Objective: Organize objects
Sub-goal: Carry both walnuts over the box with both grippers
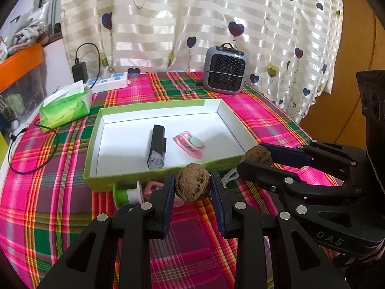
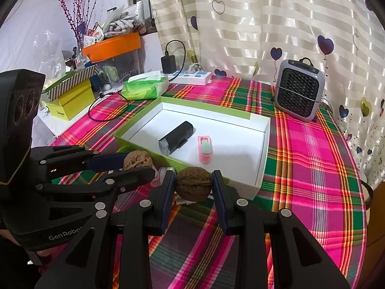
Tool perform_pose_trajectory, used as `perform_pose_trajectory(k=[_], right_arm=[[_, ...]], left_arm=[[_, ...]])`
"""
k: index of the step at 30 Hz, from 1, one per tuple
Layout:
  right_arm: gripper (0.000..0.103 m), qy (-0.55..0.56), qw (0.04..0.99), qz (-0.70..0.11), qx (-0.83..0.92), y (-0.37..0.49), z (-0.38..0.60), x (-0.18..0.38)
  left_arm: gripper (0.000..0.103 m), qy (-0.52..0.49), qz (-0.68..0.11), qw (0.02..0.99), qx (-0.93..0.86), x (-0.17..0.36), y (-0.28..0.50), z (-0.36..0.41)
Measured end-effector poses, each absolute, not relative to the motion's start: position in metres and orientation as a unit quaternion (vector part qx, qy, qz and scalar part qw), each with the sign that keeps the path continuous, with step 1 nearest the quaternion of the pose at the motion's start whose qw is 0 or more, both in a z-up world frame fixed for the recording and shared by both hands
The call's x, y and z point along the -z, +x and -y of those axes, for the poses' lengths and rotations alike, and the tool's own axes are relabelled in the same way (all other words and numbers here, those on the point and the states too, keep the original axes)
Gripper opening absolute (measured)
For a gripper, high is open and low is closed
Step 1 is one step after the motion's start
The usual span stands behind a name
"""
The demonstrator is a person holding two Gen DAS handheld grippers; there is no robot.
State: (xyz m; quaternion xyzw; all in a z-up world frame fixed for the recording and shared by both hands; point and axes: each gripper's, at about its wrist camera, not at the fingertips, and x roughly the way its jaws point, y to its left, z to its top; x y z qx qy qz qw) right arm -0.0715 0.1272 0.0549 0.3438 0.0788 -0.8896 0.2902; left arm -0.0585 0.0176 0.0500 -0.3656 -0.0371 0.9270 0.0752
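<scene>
My left gripper (image 1: 193,186) is shut on a brown walnut (image 1: 193,182), held just in front of the near wall of the green box (image 1: 149,177). My right gripper (image 2: 193,183) is shut on a second walnut (image 2: 193,183) at the box's near right corner (image 2: 245,186). Each gripper shows in the other's view: the right one (image 1: 258,157) with its walnut (image 1: 258,156), the left one (image 2: 138,162) with its walnut (image 2: 137,160). Inside the white-lined box lie a black light (image 1: 157,147) (image 2: 176,137) and a pink clip (image 1: 190,143) (image 2: 205,150).
A green-and-white tube (image 1: 126,195) and a pink piece (image 1: 151,189) lie in front of the box, partly hidden by my left fingers. A grey mini heater (image 1: 225,71) (image 2: 299,91), green tissue pack (image 1: 65,106), power strip (image 1: 108,82) and black cable (image 1: 31,166) sit on the plaid tablecloth.
</scene>
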Motion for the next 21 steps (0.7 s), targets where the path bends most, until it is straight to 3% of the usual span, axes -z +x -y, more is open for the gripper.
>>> perform_pose_trajectory(k=[21], right_arm=[[0.032, 0.346, 0.287, -0.085, 0.889, -0.118, -0.122, -0.056]], left_arm=[[0.027, -0.368, 0.029, 0.061, -0.927, -0.048, -0.106, -0.014]])
